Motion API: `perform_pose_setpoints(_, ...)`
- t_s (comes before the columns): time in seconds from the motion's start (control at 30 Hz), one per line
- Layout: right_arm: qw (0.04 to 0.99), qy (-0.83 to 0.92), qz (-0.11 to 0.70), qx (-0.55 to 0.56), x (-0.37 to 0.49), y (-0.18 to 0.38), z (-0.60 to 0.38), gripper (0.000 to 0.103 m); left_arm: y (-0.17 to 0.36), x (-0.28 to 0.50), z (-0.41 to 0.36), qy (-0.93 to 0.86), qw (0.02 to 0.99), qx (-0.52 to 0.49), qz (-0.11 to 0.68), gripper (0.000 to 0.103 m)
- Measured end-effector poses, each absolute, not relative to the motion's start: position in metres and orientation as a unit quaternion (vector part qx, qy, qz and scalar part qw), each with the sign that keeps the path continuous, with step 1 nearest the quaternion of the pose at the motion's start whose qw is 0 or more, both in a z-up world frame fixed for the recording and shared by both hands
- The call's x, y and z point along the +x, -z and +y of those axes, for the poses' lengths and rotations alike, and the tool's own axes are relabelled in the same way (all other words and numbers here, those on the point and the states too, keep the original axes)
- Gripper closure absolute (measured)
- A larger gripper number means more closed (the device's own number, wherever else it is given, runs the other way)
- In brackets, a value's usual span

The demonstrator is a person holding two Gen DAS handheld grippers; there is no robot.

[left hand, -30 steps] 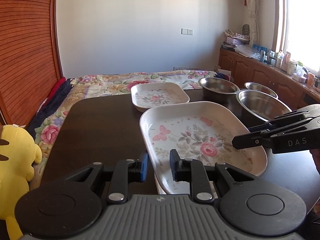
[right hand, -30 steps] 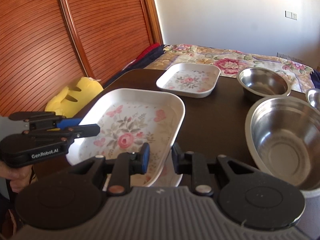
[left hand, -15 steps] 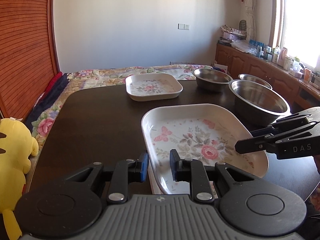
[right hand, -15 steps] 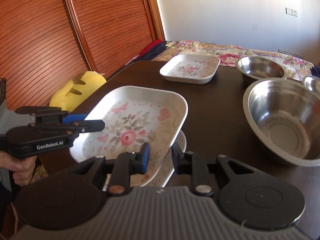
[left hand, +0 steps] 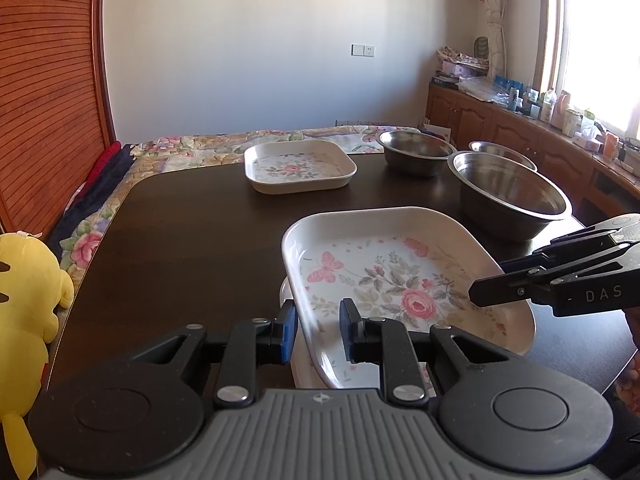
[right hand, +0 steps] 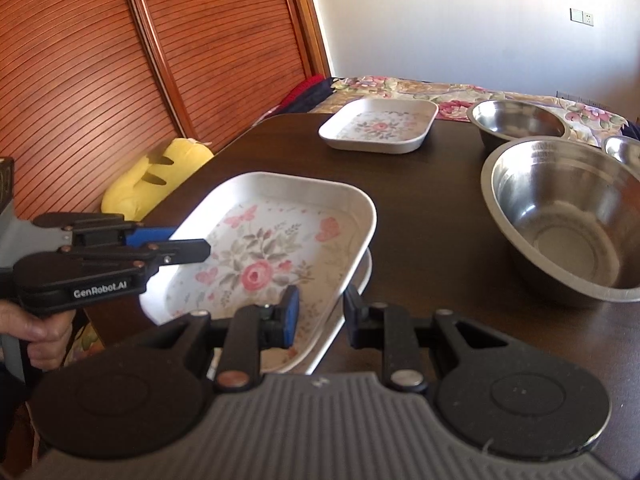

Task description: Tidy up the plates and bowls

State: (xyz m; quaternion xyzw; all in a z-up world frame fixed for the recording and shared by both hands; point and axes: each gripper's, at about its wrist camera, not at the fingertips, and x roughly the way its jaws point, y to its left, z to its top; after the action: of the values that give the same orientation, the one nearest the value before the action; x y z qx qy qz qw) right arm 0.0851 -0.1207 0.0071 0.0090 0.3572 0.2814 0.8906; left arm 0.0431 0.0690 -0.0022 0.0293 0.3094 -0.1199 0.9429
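A large white floral plate (left hand: pixel 404 280) (right hand: pixel 264 256) is held just above another white plate (right hand: pixel 360 276) whose edge shows beneath it. My left gripper (left hand: pixel 318 330) is shut on the large plate's near-left rim. My right gripper (right hand: pixel 318 314) is shut on its right rim. Each gripper shows in the other's view, the left (right hand: pixel 176 248) and the right (left hand: pixel 492 288). A smaller floral plate (left hand: pixel 300 166) (right hand: pixel 380 130) sits at the table's far side. A big steel bowl (left hand: pixel 508 192) (right hand: pixel 568 216) and two smaller steel bowls (left hand: pixel 416 152) (left hand: pixel 502 152) stand on the right.
The dark wooden table (left hand: pixel 180 240) has a rounded left edge. A yellow plush toy (left hand: pixel 24 300) (right hand: pixel 156 176) lies left of it, against a slatted wooden wall (right hand: pixel 100 60). A floral bedspread (left hand: pixel 224 144) lies behind the table. A cluttered counter (left hand: pixel 560 128) runs under the window.
Both grippers have drawn back toward me and lowered with the large plate. A second plate now shows beneath it. The far plate and bowls look further off.
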Motion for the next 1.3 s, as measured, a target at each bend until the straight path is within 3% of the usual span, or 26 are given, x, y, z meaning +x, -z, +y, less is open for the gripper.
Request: perform_pose_setpoints(1.3, 0.888, -0.284, 0.361, -0.006, 0.085, -0.001, -0.114, 0.075, 0.02, 0.046, 0.071, 0.113, 0.938, 0.03, 0.325, 0.077)
